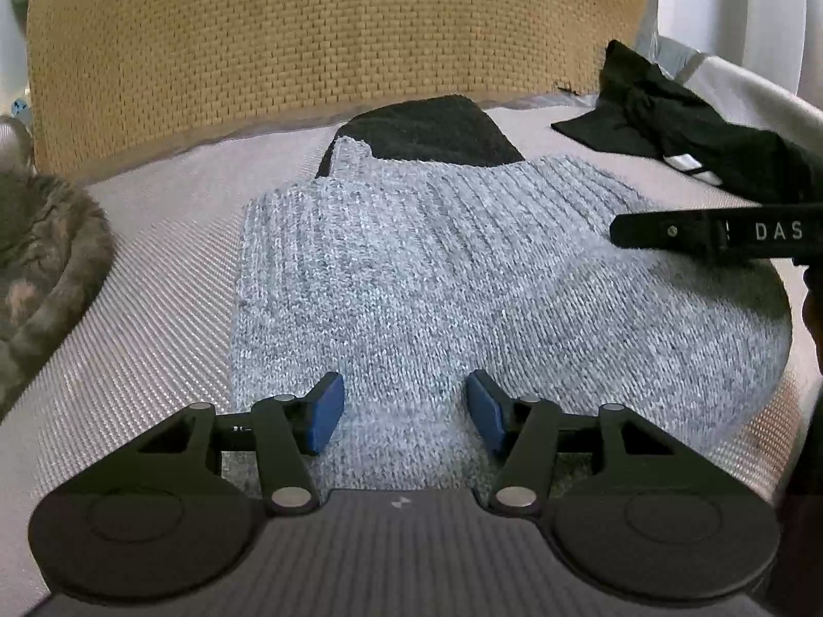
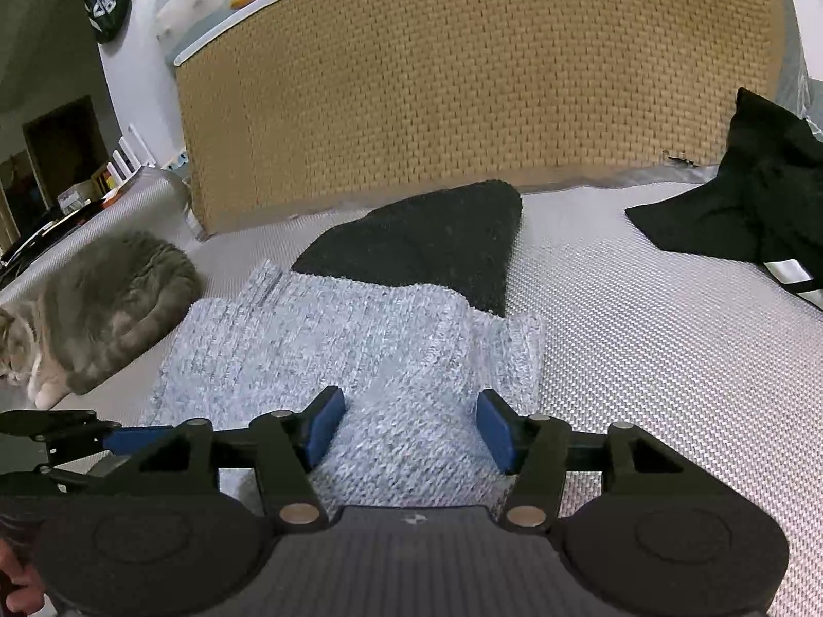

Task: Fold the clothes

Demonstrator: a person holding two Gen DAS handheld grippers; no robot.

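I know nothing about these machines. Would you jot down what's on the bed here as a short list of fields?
surface: bed with a woven cover
main garment: grey knit sweater, lying flat, partly folded
under it: dark garment, sticking out at the far end
far right: black clothes in a loose heap
animal: cat curled up to the left of the sweater
backdrop: woven headboard
left tool: open, above the sweater, gripping nothing
right tool: open, above the sweater, gripping nothing
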